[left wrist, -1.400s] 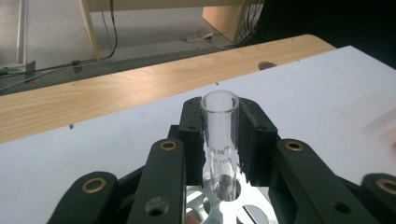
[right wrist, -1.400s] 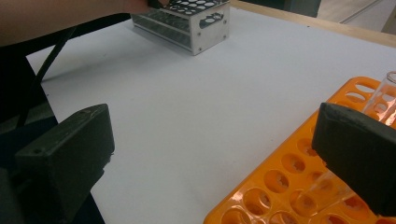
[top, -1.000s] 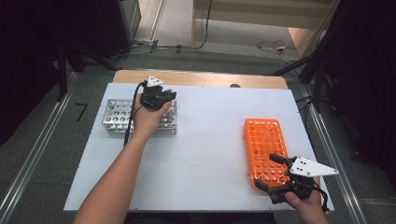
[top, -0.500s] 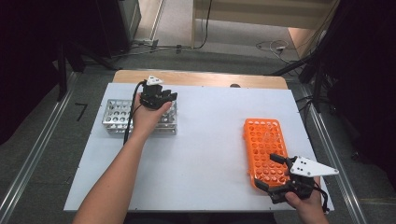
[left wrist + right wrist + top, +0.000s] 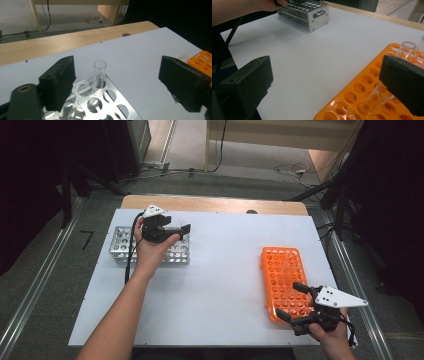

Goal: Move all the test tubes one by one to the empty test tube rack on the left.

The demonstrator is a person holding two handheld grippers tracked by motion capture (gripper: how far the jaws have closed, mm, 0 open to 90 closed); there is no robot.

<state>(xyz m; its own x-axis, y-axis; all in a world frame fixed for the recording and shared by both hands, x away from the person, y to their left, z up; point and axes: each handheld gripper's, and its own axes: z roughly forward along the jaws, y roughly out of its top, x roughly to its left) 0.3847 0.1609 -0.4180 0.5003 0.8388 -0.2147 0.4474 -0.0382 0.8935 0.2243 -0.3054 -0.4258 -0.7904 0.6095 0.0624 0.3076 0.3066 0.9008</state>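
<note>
The left gripper (image 5: pixel 172 231) has just spread its jaws and drawn back from the clear tube (image 5: pixel 100 73) – left standing in a corner hole of the metal rack (image 5: pixel 177 255), so that transfer looks done – while the right gripper (image 5: pixel 296 302) waits with jaws released at the orange rack (image 5: pixel 281 270).

no readable text, labels, brands or numbers anywhere
</note>
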